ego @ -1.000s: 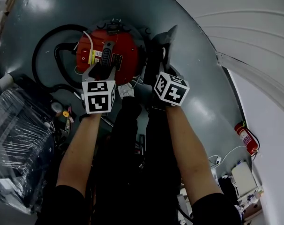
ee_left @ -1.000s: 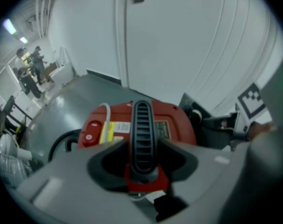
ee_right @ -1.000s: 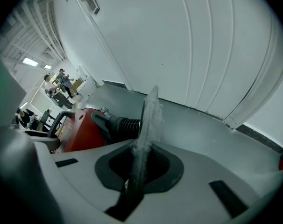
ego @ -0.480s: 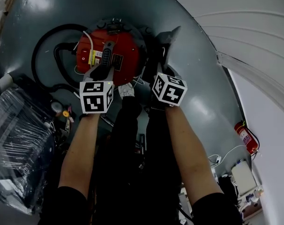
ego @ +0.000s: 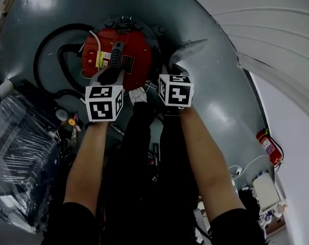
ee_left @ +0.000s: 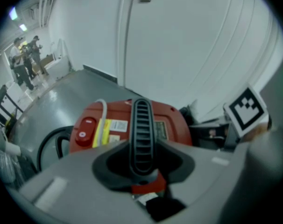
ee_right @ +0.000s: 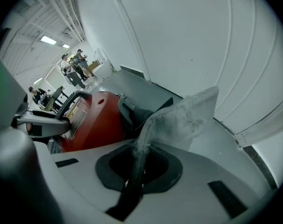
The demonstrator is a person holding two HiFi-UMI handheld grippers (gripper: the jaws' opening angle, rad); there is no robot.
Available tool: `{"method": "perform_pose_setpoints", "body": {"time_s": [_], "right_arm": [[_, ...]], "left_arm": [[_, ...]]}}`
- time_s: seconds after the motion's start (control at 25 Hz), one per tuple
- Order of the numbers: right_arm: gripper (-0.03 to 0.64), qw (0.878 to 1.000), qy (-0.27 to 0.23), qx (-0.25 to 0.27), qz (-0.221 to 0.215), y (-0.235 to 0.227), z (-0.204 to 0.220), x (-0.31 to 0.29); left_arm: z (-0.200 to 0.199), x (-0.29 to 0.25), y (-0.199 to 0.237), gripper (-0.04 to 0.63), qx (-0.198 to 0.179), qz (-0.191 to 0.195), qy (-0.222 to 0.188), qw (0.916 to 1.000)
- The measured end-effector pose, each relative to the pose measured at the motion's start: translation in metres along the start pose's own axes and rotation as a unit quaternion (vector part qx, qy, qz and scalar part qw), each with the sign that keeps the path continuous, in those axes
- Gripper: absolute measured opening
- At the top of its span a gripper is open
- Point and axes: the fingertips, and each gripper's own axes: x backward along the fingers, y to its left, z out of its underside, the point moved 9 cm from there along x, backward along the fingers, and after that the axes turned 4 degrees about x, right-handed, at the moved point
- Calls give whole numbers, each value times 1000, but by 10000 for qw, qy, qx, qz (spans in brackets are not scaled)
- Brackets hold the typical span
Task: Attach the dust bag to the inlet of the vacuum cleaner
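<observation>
Jaws just closing: left gripper [ego: 110,75] on handle [ee_left: 141,127], right gripper [ee_right: 136,171] on dust bag [ee_right: 184,118].

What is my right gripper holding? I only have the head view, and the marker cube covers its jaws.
Observer: The right gripper view shows the right gripper pinching the dust bag by a gathered edge; its jaws have just been closing.
Operator: And the left one?
Observer: The left gripper clamps the black ribbed handle of the vacuum; its jaws have just been closing too.
Operator: Is the bag attached yet?
Observer: Cannot tell; its loose end stands up beside the red vacuum body.
</observation>
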Motion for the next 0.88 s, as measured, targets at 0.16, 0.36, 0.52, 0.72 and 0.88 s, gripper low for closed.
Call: {"method": "perform_pose_setpoints", "body": {"time_s": [0.16, 0.36, 0.52, 0.72, 0.88], "right_arm": [[9, 9997, 43, -183, 180, 0, 1, 3], [43, 9965, -112, -830, -12, -5, 2, 9], [152, 9924, -258, -1176, -245, -9, -5, 11], [138, 9895, -126, -1438, -11, -15, -12, 6], [60, 9917, -163, -1221, 380, -5, -11, 8]], "left_arm": [[0, 0, 0, 129, 13, 62, 3, 10000], [0, 0, 1, 129, 29, 160, -14, 9999], [1, 1, 0, 129, 31, 143, -98, 9998], [1, 1, -1, 129, 39, 174, -90, 9998], [1, 1, 0, 129, 33, 213, -85, 9997]]}}
